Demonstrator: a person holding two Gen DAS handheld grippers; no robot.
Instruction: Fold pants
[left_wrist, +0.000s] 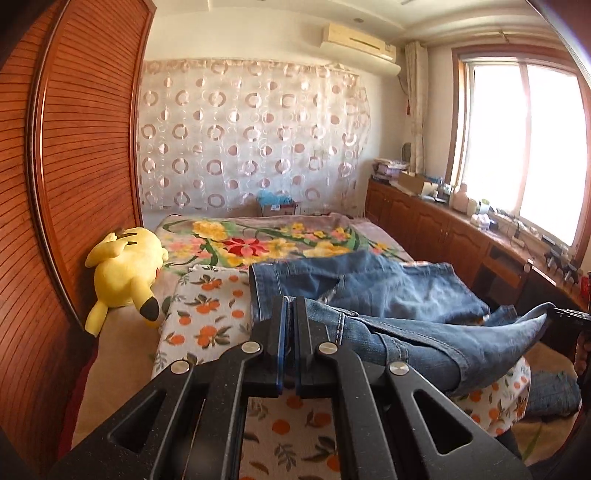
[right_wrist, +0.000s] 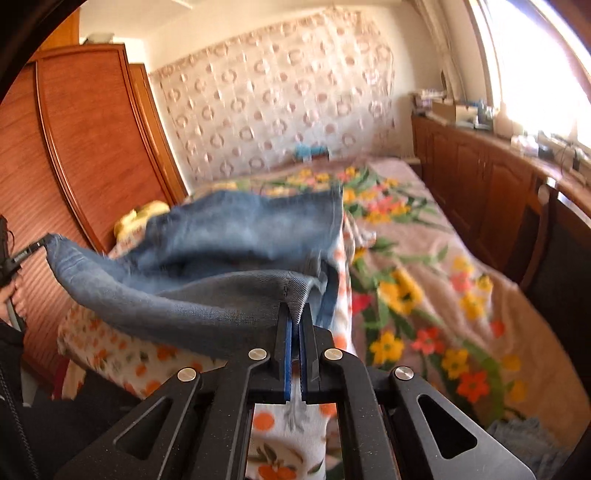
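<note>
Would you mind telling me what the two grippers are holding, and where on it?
Both hold the jeans: the left gripper and the right gripper each pinch the same fabric edge, stretched between them above the bed.

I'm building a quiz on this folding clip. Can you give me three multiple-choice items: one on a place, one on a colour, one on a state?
1. Where is the plush toy?
A. On the bed's left edge, by the wardrobe
B. On the windowsill
C. On top of the jeans

2. What colour are the jeans?
A. Black
B. Blue
C. White

3. How does the right gripper stand?
A. Wide open, holding nothing
B. Shut on the jeans
C. Out of sight

Answers:
1 A: the yellow toy lies next to the wooden doors.
2 B: blue denim in both views.
3 B: its fingers pinch a denim edge; the left gripper is shut on the jeans too.
</note>
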